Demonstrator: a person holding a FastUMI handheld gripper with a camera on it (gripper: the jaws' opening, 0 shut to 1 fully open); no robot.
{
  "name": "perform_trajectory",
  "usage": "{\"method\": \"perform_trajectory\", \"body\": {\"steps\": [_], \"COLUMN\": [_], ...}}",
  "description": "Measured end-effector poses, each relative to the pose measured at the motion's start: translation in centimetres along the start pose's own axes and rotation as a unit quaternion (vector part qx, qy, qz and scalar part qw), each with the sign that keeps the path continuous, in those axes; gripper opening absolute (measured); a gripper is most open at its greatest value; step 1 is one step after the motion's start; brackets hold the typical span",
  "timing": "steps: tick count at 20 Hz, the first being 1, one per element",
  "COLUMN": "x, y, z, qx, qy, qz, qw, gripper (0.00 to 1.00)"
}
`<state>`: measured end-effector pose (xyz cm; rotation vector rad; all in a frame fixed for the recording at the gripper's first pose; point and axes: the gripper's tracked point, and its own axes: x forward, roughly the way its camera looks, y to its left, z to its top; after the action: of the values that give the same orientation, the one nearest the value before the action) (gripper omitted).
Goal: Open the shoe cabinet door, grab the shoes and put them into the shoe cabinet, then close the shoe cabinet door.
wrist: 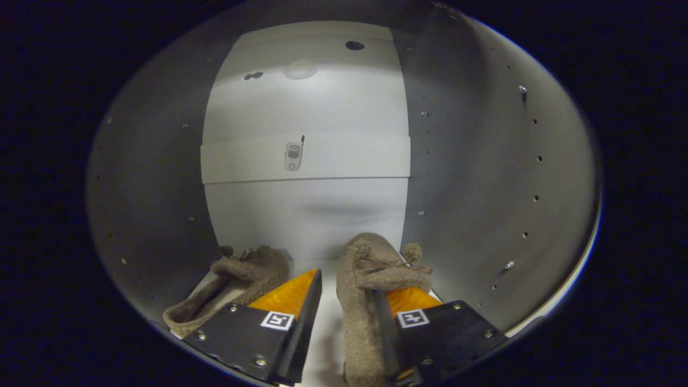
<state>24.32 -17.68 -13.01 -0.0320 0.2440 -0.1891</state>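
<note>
The gripper (346, 317) reached inside the shoe cabinet (484, 161), fingers spread apart. A fuzzy brown shoe (357, 301) lay between them at lower centre, seemingly touching the right finger only; the fisheye view left that unsure. A second shoe (236, 279) rested at lower left, beside the left finger.

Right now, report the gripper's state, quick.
Gripper: fingers apart inside the white shoe cabinet; the fuzzy brown slipper with a bow lies between them against the right finger, not clamped. Open.
</note>
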Motion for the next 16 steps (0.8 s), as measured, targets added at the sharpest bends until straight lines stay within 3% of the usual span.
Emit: {"method": "perform_trajectory", "body": {"steps": [16], "x": [-2.7], "y": [1.7], "z": [-1.3], "qx": [-0.027], "qy": [0.028], "qz": [0.012], "qw": [0.999], "gripper": [0.59]}}
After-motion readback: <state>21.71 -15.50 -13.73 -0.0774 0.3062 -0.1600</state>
